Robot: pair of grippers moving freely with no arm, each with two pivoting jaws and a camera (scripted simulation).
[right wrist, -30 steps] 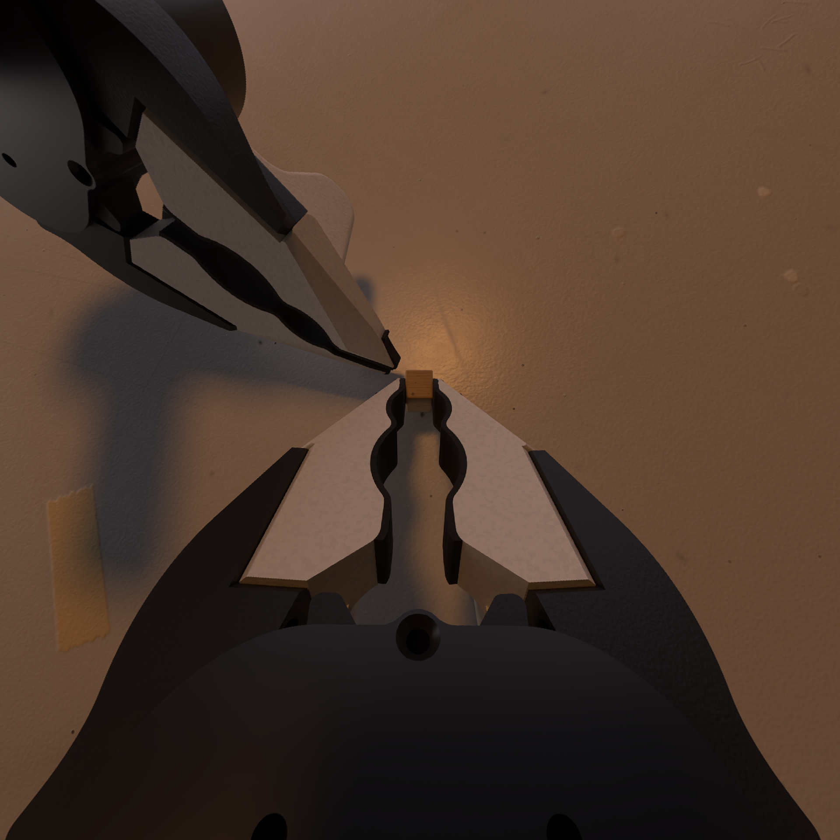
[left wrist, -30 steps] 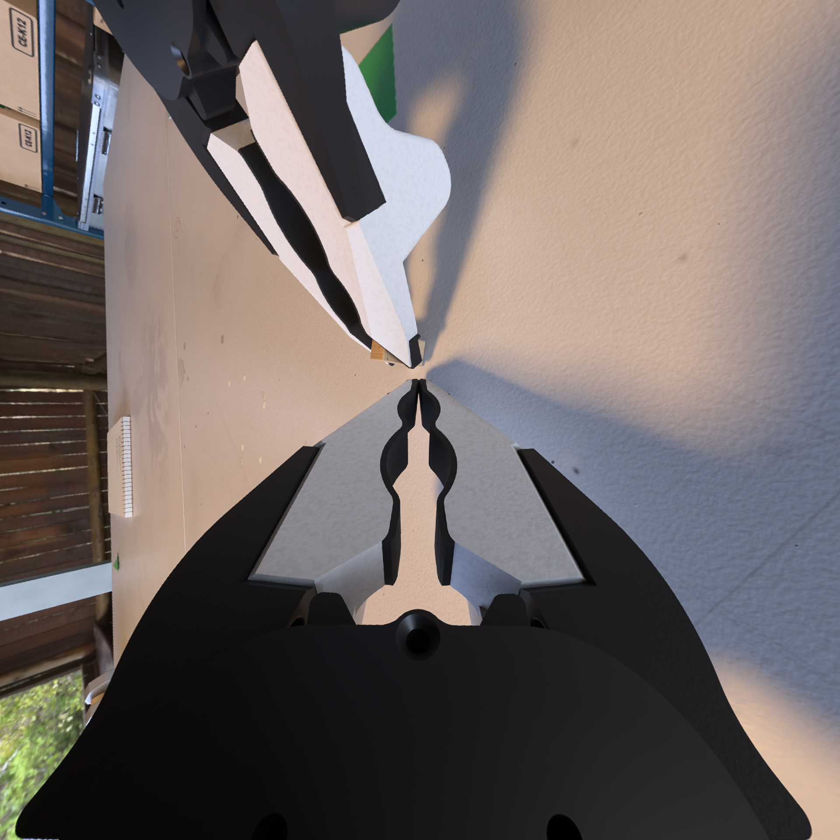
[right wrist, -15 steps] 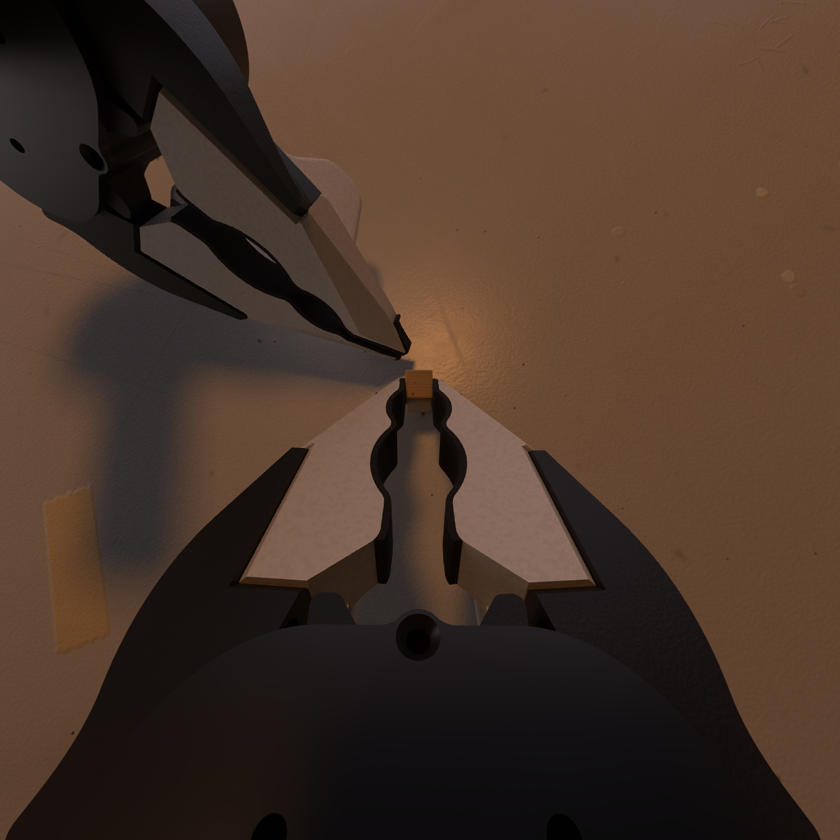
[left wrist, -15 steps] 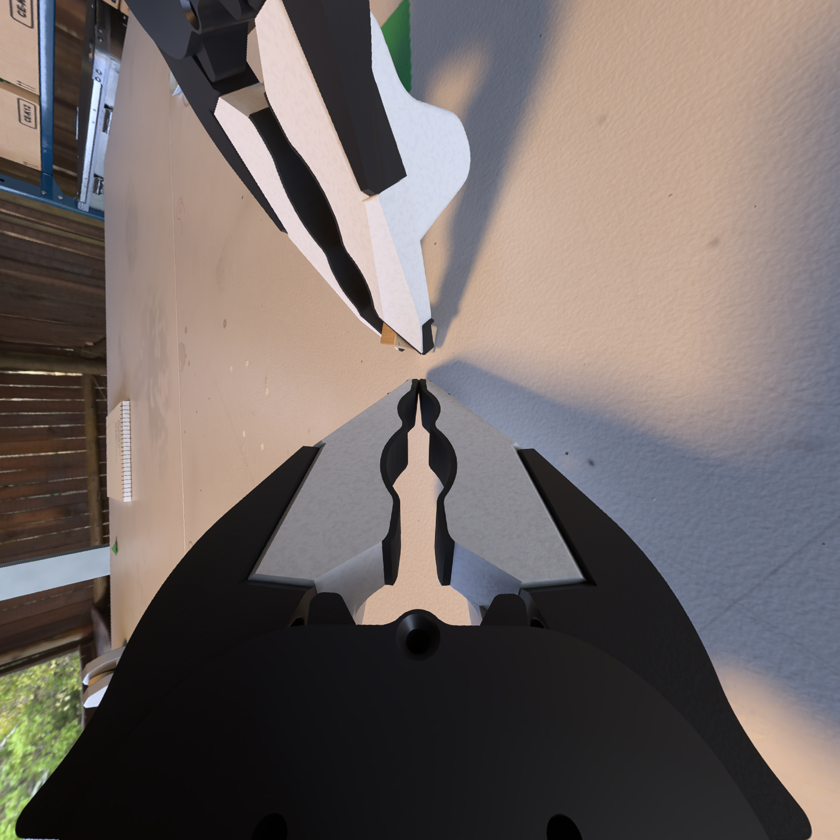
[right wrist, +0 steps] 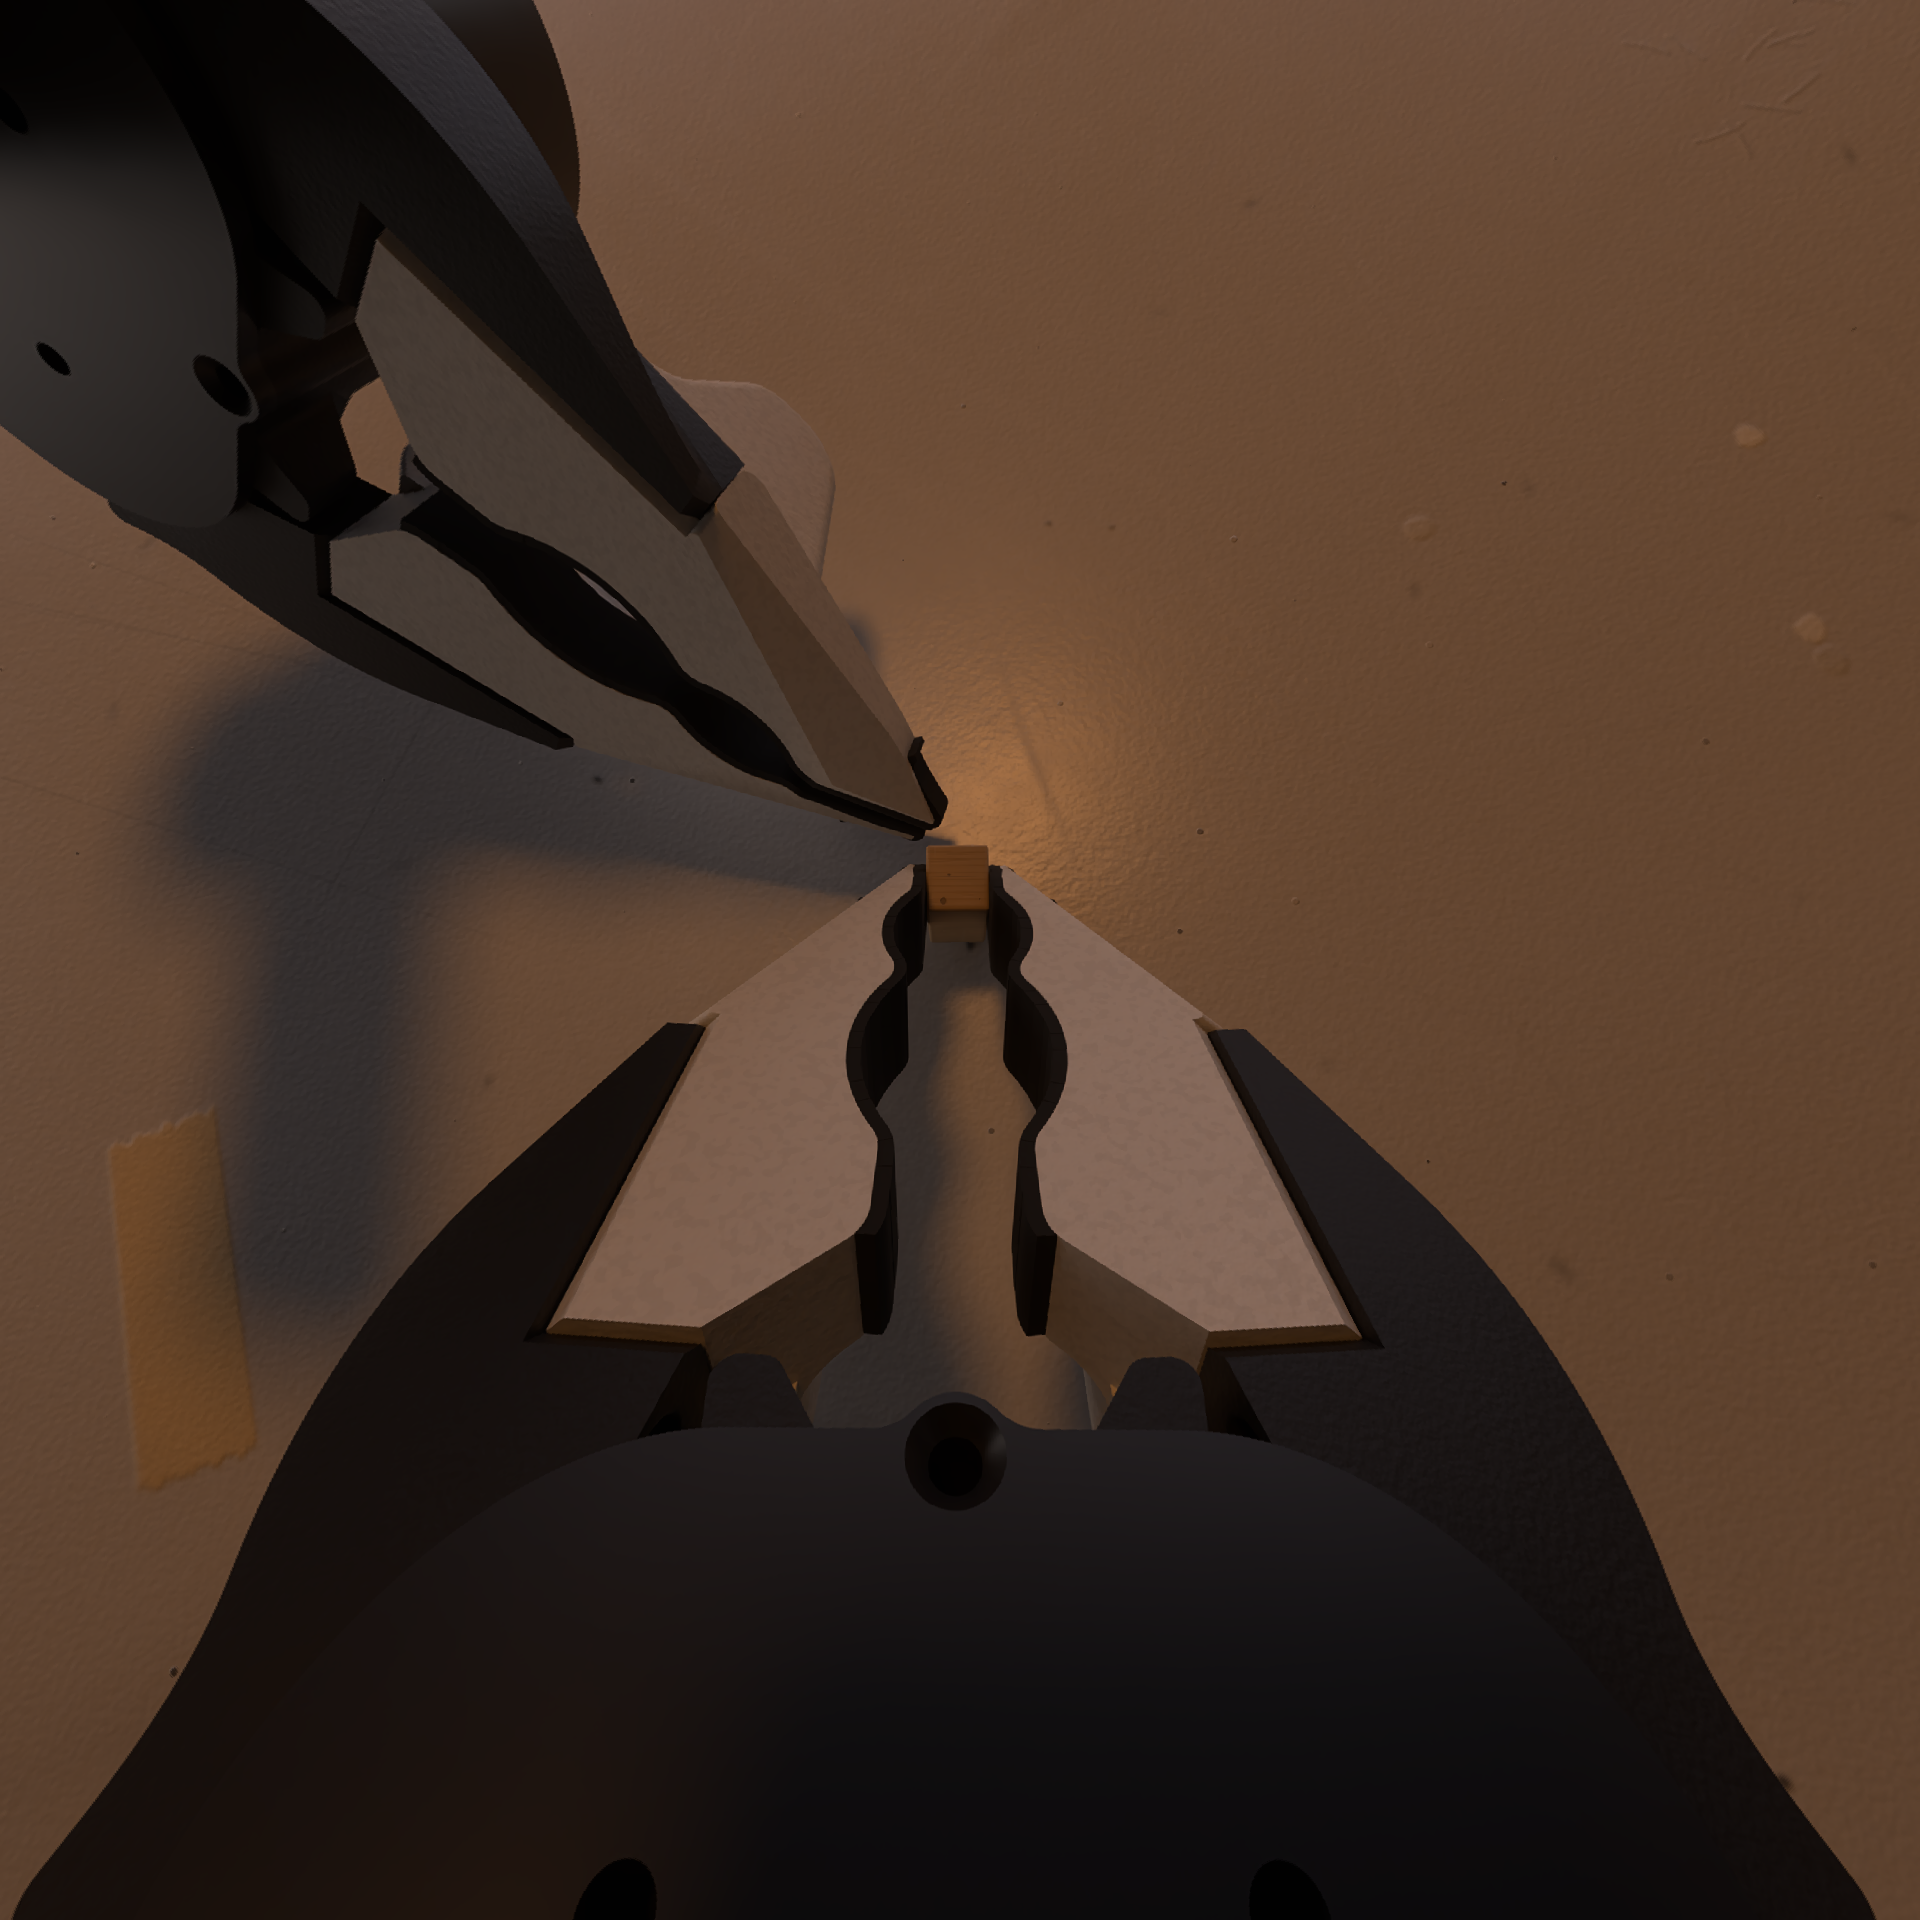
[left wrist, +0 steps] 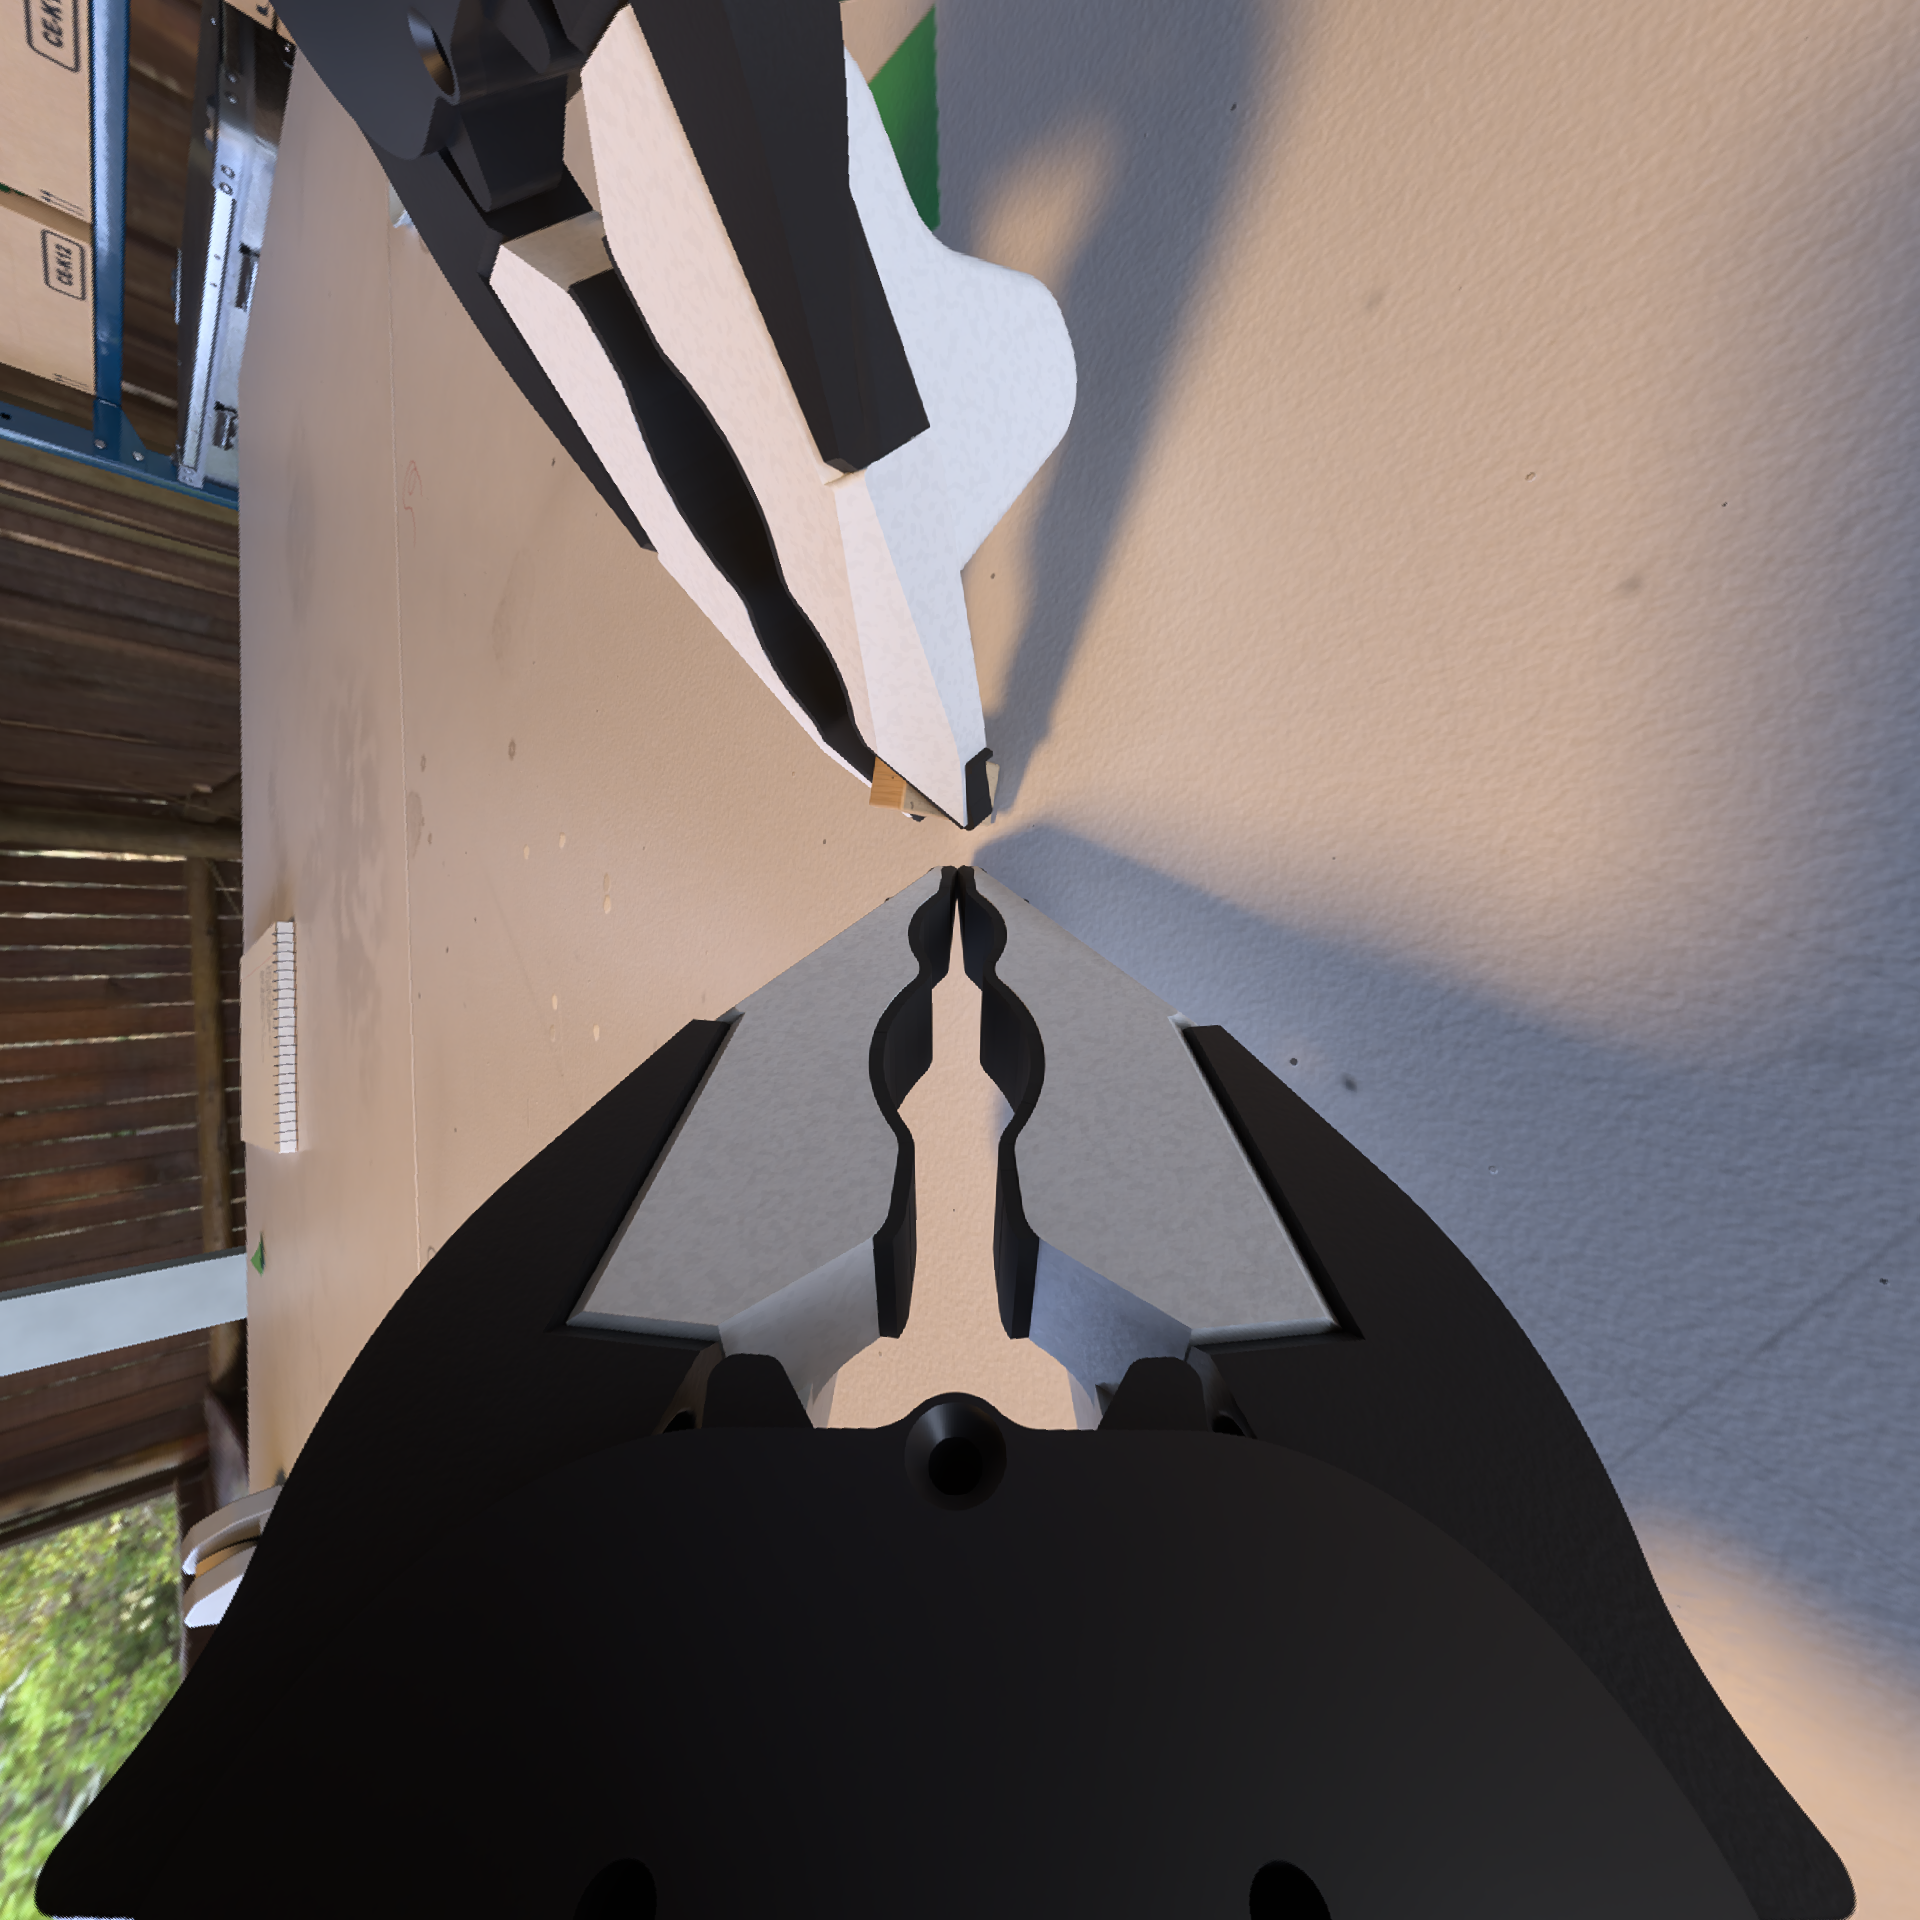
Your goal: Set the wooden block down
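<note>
A small wooden block (right wrist: 957, 875) is pinched between the tips of my right gripper (right wrist: 957, 883), close above the tan table (right wrist: 1351, 727). In the left wrist view the block (left wrist: 889, 795) shows as a small tan corner at the tip of the right gripper (left wrist: 951, 800). My left gripper (left wrist: 956, 878) is shut and empty. Its tips nearly meet the right gripper's tips. It also shows in the right wrist view (right wrist: 920, 810), just up and left of the block and apart from it.
A strip of tape (right wrist: 182, 1294) lies on the table to the left. A spiral notebook (left wrist: 272, 1034) lies near the table's far edge (left wrist: 244, 727). Cardboard boxes (left wrist: 47, 208) on a blue rack stand beyond it. A green patch (left wrist: 914, 114) shows behind the right gripper.
The two grippers shifted slightly relative to each other and stay tip to tip. The right gripper still holds the block. The left stays shut.
</note>
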